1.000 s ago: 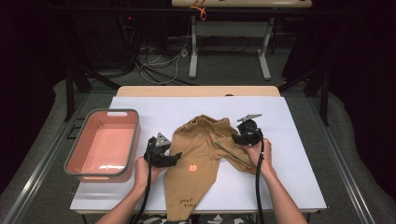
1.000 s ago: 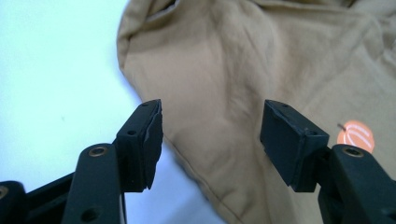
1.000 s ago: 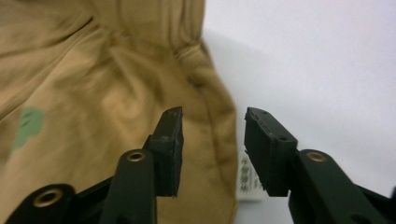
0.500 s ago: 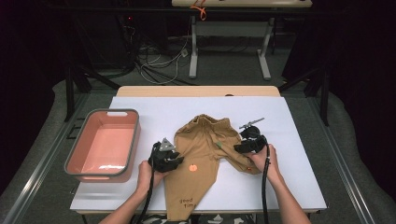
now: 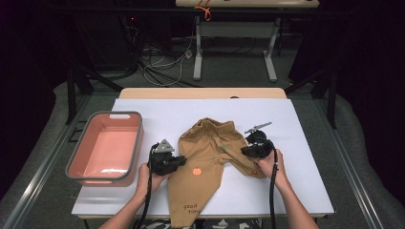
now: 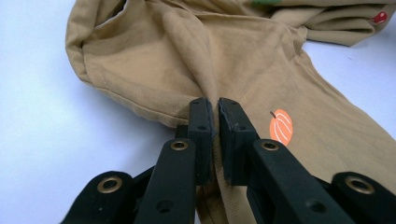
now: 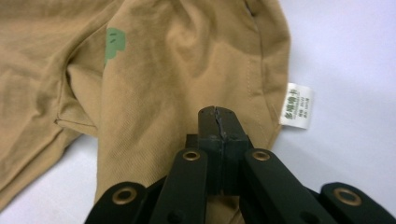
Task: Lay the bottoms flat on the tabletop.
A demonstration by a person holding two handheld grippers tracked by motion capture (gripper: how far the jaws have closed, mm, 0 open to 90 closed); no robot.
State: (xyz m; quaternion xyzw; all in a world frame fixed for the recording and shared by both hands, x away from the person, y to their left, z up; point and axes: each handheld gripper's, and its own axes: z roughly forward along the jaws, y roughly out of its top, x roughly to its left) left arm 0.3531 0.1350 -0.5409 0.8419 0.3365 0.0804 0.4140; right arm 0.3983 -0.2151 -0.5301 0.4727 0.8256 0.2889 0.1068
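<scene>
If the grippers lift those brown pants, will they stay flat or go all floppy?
Probably floppy: the brown pants already lie creased and folded where the left gripper pinches them. They look thin and likely light. One leg hangs over the table edge, so it should dangle.

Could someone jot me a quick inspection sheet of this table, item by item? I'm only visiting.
Surface: white table top, flat, mostly bare.
Job's things: tan trousers spread out, one leg folded; orange pumpkin print; white label.
Clutter: pink tub at the left.
Grippers: left gripper nipping a fabric fold; right gripper shut on the cloth.
Cables: one black cable along the right forearm.
Surroundings: dark room, floor wires, another table behind.
</scene>
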